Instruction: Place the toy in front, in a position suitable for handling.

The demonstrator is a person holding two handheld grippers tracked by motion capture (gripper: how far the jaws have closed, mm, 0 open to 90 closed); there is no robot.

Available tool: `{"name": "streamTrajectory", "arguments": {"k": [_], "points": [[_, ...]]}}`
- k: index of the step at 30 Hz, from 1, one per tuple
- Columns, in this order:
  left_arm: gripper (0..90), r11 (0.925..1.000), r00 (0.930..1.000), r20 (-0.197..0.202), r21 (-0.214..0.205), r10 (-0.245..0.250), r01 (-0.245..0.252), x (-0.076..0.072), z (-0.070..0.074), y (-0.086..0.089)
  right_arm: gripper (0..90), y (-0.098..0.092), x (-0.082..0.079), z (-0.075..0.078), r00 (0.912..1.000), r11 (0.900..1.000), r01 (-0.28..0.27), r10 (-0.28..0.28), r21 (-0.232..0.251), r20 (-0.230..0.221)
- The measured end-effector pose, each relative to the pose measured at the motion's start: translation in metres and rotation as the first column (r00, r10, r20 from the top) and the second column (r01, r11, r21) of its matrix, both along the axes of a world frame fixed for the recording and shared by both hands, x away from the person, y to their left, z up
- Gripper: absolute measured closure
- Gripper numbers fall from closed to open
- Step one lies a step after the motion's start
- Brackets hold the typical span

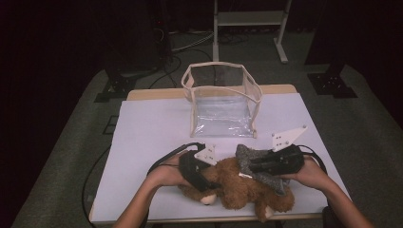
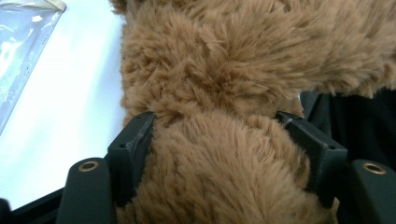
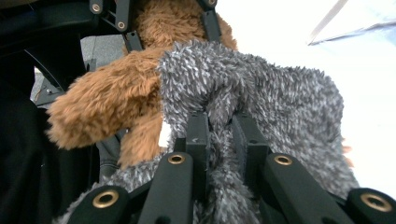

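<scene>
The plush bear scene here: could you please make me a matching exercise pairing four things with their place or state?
Things:
1. brown plush bear
2. grey fuzzy garment
3. clear bag
4. white table cover

Place or state:
A. stands open at the far side of the table
B. pinched between the right gripper jaws
C. lies under everything
D. squeezed between the left gripper jaws

Pairs: 1-D, 2-B, 3-A, 4-C
</scene>
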State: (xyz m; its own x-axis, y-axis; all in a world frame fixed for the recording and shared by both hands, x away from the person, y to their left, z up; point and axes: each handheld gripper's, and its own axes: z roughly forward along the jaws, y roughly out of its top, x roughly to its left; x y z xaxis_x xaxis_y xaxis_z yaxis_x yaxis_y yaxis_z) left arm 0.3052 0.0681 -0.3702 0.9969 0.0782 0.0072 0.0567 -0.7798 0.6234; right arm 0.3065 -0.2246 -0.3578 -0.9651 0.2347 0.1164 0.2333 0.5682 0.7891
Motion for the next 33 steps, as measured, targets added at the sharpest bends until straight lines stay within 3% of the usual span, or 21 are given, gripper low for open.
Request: {"name": "streamTrajectory", "arguments": {"k": [2, 7, 11, 15, 19, 24, 26, 29, 32, 33], "points": [[32.4, 1.0000, 1.0000, -0.001, -0.001, -0.004, 0.004, 0.000, 0.000, 0.002, 77.8, -0.004, -0.001, 0.004, 0.9999, 1.0000, 0.003, -0.003, -0.001, 0.011], [31.4, 0.9999, 0.9999, -0.011, -0.014, 0.001, -0.001, 0.002, 0.000, 0.001, 77.8, -0.005, -0.003, -0.003, 0.9999, 1.0000, 0.002, -0.002, 0.008, -0.017], [21.9, 0.9993, 0.9993, -0.028, -0.029, 0.023, -0.024, 0.006, 0.000, 0.000, 77.8, -0.004, -0.001, -0.008, 0.9995, 1.0000, -0.001, 0.002, 0.007, -0.030], [11.8, 0.9981, 0.9975, -0.037, -0.010, 0.061, -0.061, 0.011, -0.005, -0.002, 77.8, -0.001, -0.001, -0.008, 0.9995, 1.0000, -0.008, 0.008, -0.002, -0.030], [10.6, 0.9987, 0.9982, -0.037, 0.021, 0.048, -0.047, 0.013, -0.007, -0.010, 77.8, 0.002, 0.000, -0.009, 0.9993, 0.9999, -0.011, 0.011, -0.002, -0.036], [20.2, 0.9976, 0.9991, -0.042, 0.069, 0.005, -0.002, 0.015, -0.009, -0.022, 77.8, 0.003, 0.003, -0.010, 0.9992, 1.0000, -0.009, 0.010, 0.003, -0.038], [30.3, 0.9974, 0.9999, -0.015, 0.072, -0.007, 0.008, 0.015, -0.006, -0.023, 77.8, 0.002, 0.004, -0.011, 0.9992, 1.0000, -0.007, 0.007, 0.005, -0.040], [46.0, 0.9994, 0.9998, 0.017, 0.034, -0.002, 0.001, 0.016, -0.001, -0.019, 77.7, 0.000, 0.009, -0.010, 0.9990, 0.9998, 0.004, -0.003, 0.022, -0.044], [50.8, 0.9998, 0.9990, 0.042, -0.007, 0.017, -0.017, 0.021, 0.003, -0.014, 77.8, -0.001, 0.015, -0.006, 0.9990, 0.9996, 0.016, -0.015, 0.025, -0.041], [51.8, 0.9996, 0.9975, 0.066, -0.016, 0.024, -0.023, 0.024, 0.005, -0.014, 77.7, -0.001, 0.019, -0.003, 0.9992, 0.9996, 0.019, -0.019, 0.021, -0.036]]}}
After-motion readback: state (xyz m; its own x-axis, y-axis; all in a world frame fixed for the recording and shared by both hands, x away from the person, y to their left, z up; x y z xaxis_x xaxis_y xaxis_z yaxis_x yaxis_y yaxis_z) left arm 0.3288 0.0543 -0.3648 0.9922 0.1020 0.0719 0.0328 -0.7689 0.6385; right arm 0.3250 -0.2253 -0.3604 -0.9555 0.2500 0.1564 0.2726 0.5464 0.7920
